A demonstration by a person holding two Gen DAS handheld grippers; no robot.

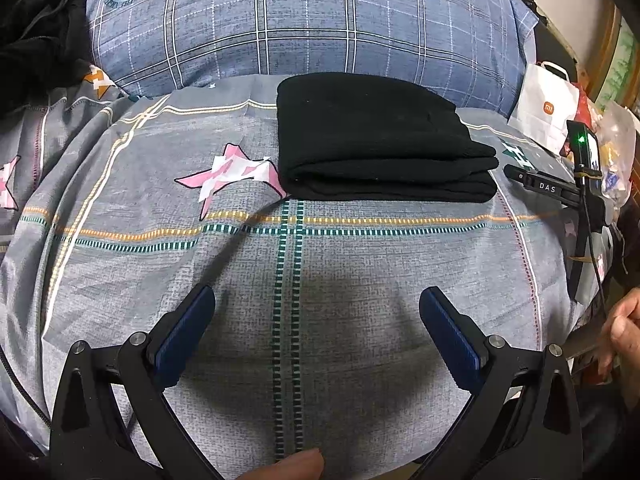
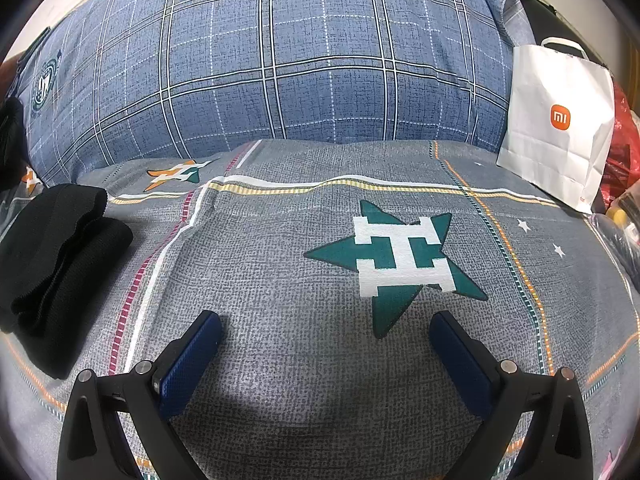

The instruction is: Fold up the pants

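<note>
The black pants lie folded into a compact stack on the grey patterned bedsheet, ahead of my left gripper. That gripper is open and empty, hovering over the bare sheet well short of the pants. In the right wrist view the same folded pants sit at the far left. My right gripper is open and empty above the sheet, to the right of the pants, near a green star print. The right gripper's body shows at the right edge of the left wrist view.
A large blue plaid pillow lies behind the pants. A white paper bag stands at the back right with red and clear plastic bags beside it. Dark clothing is heaped at the far left.
</note>
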